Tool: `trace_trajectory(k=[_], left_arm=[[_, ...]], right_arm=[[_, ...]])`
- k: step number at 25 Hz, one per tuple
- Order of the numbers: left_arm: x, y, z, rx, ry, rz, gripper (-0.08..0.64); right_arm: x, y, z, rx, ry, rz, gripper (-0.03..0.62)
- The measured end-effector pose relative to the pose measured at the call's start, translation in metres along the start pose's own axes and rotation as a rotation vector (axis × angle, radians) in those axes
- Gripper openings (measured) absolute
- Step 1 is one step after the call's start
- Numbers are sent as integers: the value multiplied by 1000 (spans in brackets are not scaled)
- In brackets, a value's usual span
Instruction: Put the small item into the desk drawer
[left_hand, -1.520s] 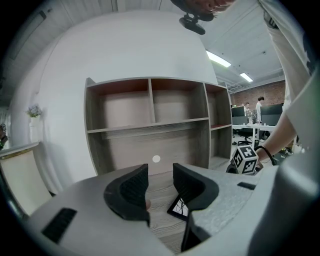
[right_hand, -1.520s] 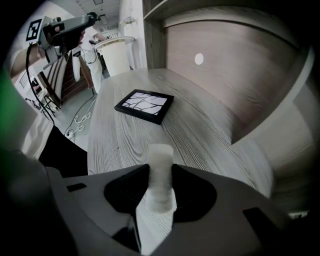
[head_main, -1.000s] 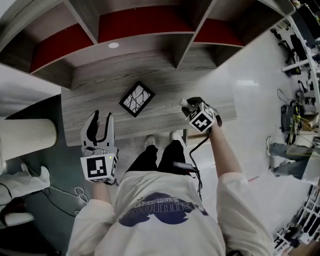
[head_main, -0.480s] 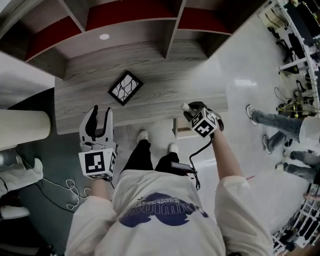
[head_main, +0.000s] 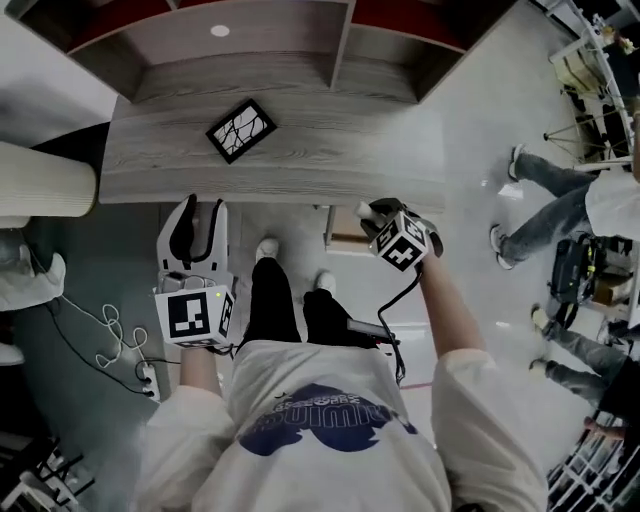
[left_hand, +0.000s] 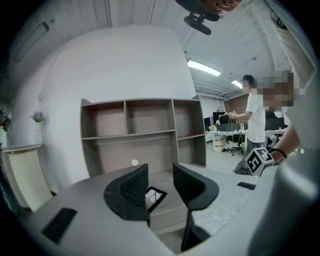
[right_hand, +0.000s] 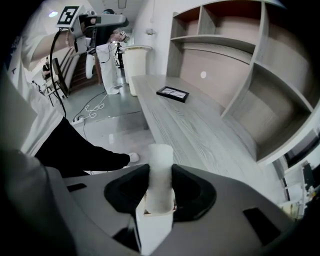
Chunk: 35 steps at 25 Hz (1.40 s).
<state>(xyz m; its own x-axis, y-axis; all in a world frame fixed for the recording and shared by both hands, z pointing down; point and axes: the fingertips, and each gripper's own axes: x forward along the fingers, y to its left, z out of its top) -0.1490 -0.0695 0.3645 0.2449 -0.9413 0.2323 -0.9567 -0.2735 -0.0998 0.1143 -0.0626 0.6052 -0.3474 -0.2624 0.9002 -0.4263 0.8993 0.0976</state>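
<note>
While the person stands before the grey wood-grain desk (head_main: 340, 160), the right gripper (right_hand: 160, 189) is closed on a small white cylinder-shaped item (right_hand: 161, 157). The item stands upright between the two black pads and rises above them. In the head view this gripper is over the floor, just at the front edge of the desk. It is beside what seems to be a brown drawer (head_main: 342, 228) that sticks out a little from under the desktop. The left gripper (left_hand: 161, 181) holds nothing: its jaws stand apart, pointing toward the desk shelves. A black square frame with a white crack-like pattern (head_main: 240, 130) lies flat on the desktop, well apart from both grippers.
</note>
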Motion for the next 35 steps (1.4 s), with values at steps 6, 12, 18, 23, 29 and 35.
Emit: trace_trajectory(k=[6, 12, 18, 23, 29, 35], left_arm=[[-33, -22, 2, 29, -5, 71, 141], [-55, -28, -2, 29, 23, 93, 141], [-58, -26, -10, 8, 47, 71, 141], [-58, -22, -18, 2, 54, 24, 141], [-64, -23, -25, 12, 57, -27, 141], [-75, -27, -38, 5, 78, -26, 141]], right_arm=[[-3, 16, -19, -82, -10, 35, 133], [-10, 29, -25, -96, -19, 39, 135], [-7, 40, -29, -78, 0, 45, 135], [-9, 49, -27, -35, 4, 26, 133], [-2, 63, -36, -22, 35, 0, 133], [19, 69, -48, -44, 55, 3, 133]])
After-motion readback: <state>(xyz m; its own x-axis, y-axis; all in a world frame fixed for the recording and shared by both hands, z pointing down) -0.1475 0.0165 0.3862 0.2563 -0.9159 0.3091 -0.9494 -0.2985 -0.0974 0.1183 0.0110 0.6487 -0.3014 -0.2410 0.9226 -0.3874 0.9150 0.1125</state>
